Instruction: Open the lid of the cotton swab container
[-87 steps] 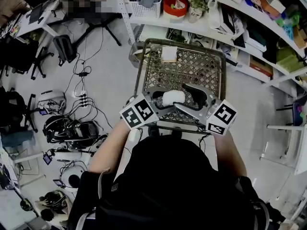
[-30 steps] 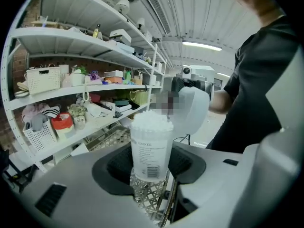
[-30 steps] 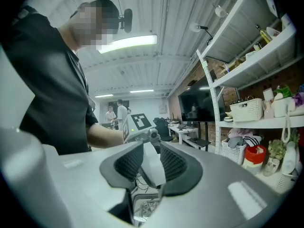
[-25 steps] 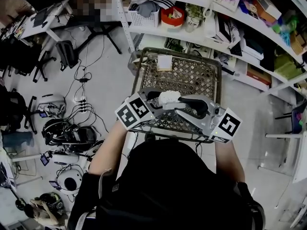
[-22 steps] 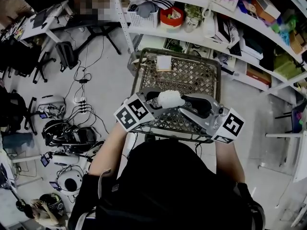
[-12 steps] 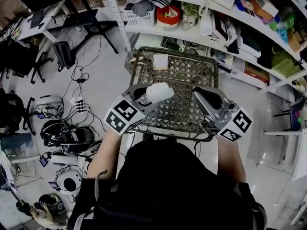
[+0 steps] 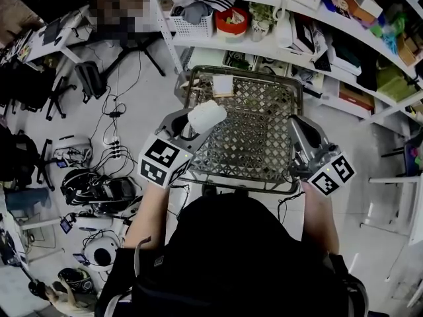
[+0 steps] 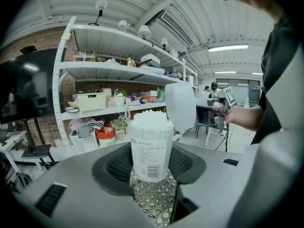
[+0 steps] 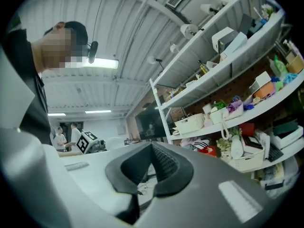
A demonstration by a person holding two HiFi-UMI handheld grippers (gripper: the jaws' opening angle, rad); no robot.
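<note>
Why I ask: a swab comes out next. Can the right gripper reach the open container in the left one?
Probably yes. The right gripper, shut and empty, is off to the side; only air above the cart basket separates it from the container in the left gripper, lid flipped back. It must reopen.

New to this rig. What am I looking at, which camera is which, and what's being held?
No robot here: a person holds a gripper in each hand. The head view looks down from their head at a wire cart; the other two views ride on the grippers, looking along the jaws. The left gripper is closed on a cotton swab container, its lid flipped open, swabs showing. The right gripper is shut and empty.
</note>
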